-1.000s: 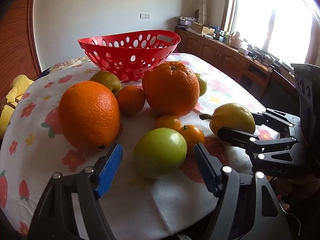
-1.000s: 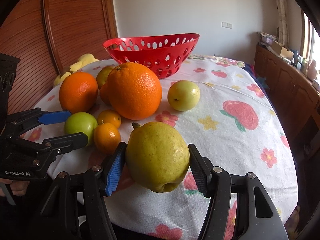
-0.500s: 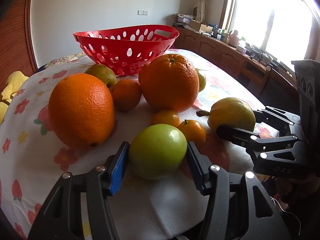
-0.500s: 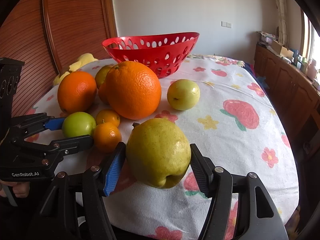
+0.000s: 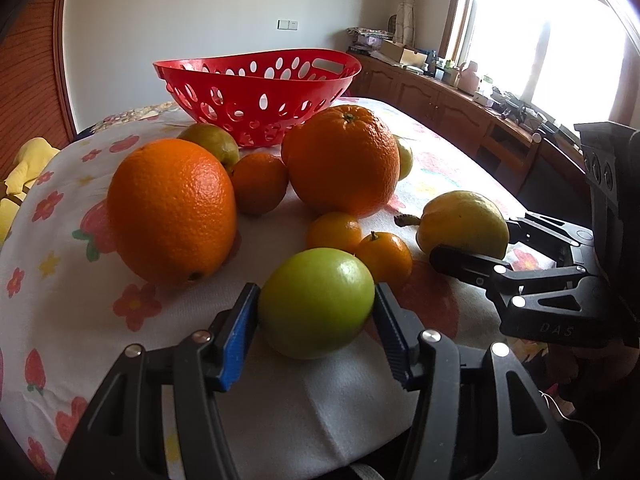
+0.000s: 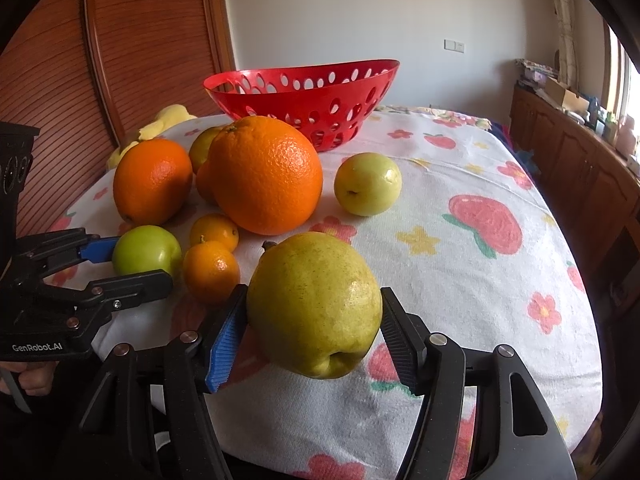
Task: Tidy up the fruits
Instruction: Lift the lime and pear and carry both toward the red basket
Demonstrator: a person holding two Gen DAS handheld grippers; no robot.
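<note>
- 2 big oranges sit on the cloth: one on the left [image 5: 172, 212], one in the middle [image 5: 344, 164], with a mid-sized orange [image 5: 259, 184] between them.
- 2 small tangerines [image 5: 334, 232] [image 5: 385, 257] lie touching each other, just in front of the middle orange.
- 1 green apple [image 5: 316, 303] is pressed between the pads of the left gripper [image 5: 315, 330]; those jaws have just been closing and then eased out a little, the apple between them. It looks to rest on the cloth still.
- 1 yellow pear [image 6: 314, 304] is clamped in the right gripper [image 6: 314, 336], its underside clear of the cloth.
- 1 dull green fruit [image 5: 208, 142] peeks out behind the left orange.
- 1 pale yellow-green apple [image 6: 368, 189] stands alone in the right wrist view; in the left wrist view the middle orange hides nearly all of it.
- 1 red basket [image 5: 260, 84] stands behind the fruit, its inside out of sight from both cameras.
- The right wrist view also shows a hand [image 6: 30, 378] under the left gripper.
- The table [image 6: 500, 320] is bare to the right of the pear, up to its rounded edge.
</note>
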